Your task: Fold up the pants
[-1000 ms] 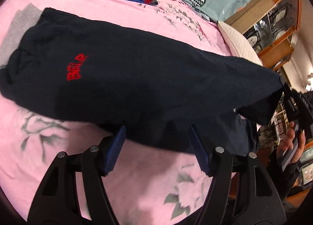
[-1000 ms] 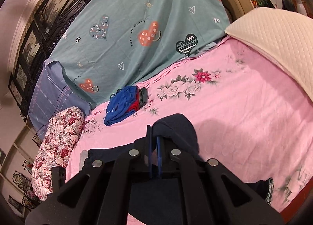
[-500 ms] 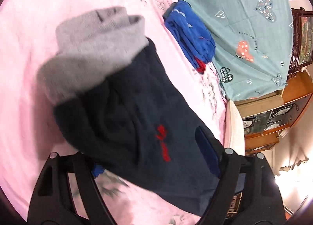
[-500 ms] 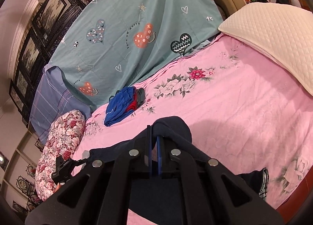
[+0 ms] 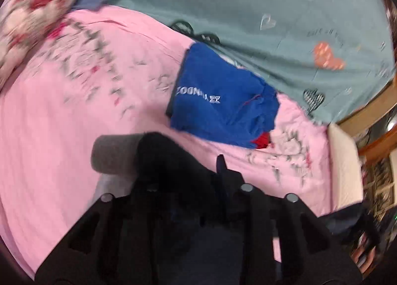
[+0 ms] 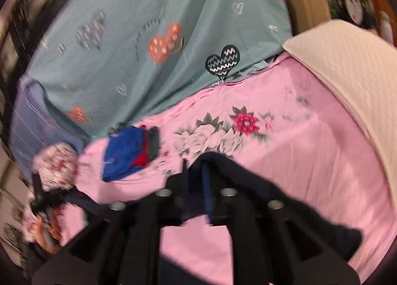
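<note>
The dark navy pants [image 5: 171,161] bunch over my left gripper [image 5: 198,173], whose jaws look closed on the fabric; a grey waistband [image 5: 111,156] shows at its left. In the right wrist view my right gripper [image 6: 198,180] is shut on the pants [image 6: 248,185], which drape over its right finger and hang toward the lower right. Both views are blurred. The pants hang between the two grippers above the pink bed sheet [image 5: 62,123].
A folded blue garment with a red one under it [image 5: 220,101] lies near the teal heart-print sheet [image 5: 273,12]; it also shows in the right wrist view [image 6: 124,156]. A floral bolster [image 5: 29,12] is at left, a cream pillow [image 6: 347,81] at right.
My left gripper swung up from the spread pants, closed on the waist end and lifted it. My right gripper stayed shut on the pants and moved.
</note>
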